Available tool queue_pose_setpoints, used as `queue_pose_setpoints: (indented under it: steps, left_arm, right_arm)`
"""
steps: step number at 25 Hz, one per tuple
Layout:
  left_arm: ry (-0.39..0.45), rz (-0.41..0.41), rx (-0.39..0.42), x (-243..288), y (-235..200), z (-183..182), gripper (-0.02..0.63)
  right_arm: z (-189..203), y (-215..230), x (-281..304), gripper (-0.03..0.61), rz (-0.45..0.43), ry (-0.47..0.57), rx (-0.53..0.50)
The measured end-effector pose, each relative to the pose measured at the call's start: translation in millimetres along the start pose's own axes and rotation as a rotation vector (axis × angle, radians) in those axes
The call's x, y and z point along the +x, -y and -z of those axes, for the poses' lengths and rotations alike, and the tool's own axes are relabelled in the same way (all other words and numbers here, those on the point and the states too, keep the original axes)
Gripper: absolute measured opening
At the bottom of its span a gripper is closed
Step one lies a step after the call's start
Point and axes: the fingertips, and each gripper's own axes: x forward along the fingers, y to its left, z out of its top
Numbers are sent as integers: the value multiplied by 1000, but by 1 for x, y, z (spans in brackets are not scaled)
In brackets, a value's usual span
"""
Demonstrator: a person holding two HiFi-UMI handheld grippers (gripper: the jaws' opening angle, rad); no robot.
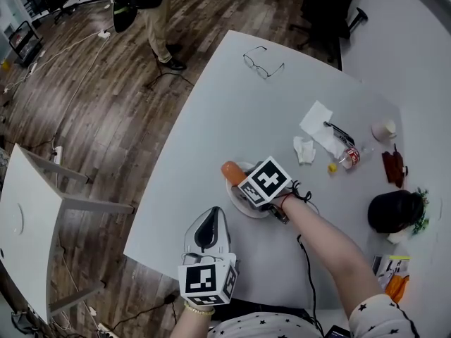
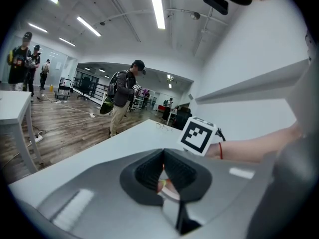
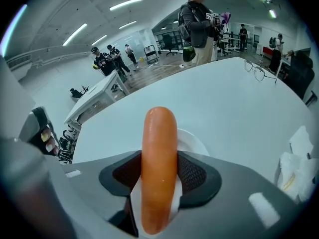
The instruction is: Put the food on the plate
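Sausage (image 3: pixel 159 158) is clamped in the right gripper (image 3: pixel 159 176). Pads are pressed on both flanks approx. mid-length, w/ the jaws held fairly wide by its girth. It's carried lengthwise along the jaws, the tip poking out in front, and it's seen over the white plate (image 3: pixel 193 139) on the grey table (image 1: pixel 232 97). Whether the plate is touched yet can't be told.

Left gripper (image 2: pixel 163 169): jaws brought together, nothing btwn them. It's hung by the table's near edge, apart from the plate.

Handling, as judged from here: the skin looks glossy, so prob. slippery. The body is taken to be light, soft & a bit bendy. If it's squeezed too hard it could be dented or split; too lightly and it could be squirted out fwd. A mid-length hold is reckoned the right spot, as it's balanced w/ no droop at either end.

Being round, it may roll once let go. So it's best laid flat in the plate's middle, away from the rim, before the jaws are eased apart. The task is judged nearly done, w/ only the set-down & release left.
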Motion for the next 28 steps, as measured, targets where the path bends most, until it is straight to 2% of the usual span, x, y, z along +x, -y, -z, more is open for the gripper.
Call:
queue_pose_setpoints:
  steps: [4,6,7,8,12,15,19,21,24,28]
  left_arm:
    - [-2,-1,6,-2,1,1,8]
    - [-2,0,10,-5,2,1,8]
    - [-2,0,12,-6,4,1,8]
    - [-1,1,14,-8,5,0,8]
    - [5,4,36,-19,13,-4,8]
    - [5,9,57,-30,22,-5,8]
    - [2,18,69,-49,39,-2,8]
    - [3,20,72,-58,47,0,8]
    - [5,25,72,-72,57,5,8]
    - [5,27,91,-89,69,10,8]
  right_arm:
    - [-5,-4,1,219,0,44,-16]
    - [-2,-1,0,229,37,52,-26]
    - [-2,0,-3,256,58,64,-33]
    - [-3,0,-8,282,75,85,-38]
    - [-11,-14,-50,282,124,250,-12]
    - [-9,-41,-95,237,131,418,34]
    - [14,-77,-156,60,171,638,111]
    - [31,-91,-178,13,195,719,160]
    - [57,-111,-200,0,191,806,241]
    - [85,-130,-210,0,191,845,286]
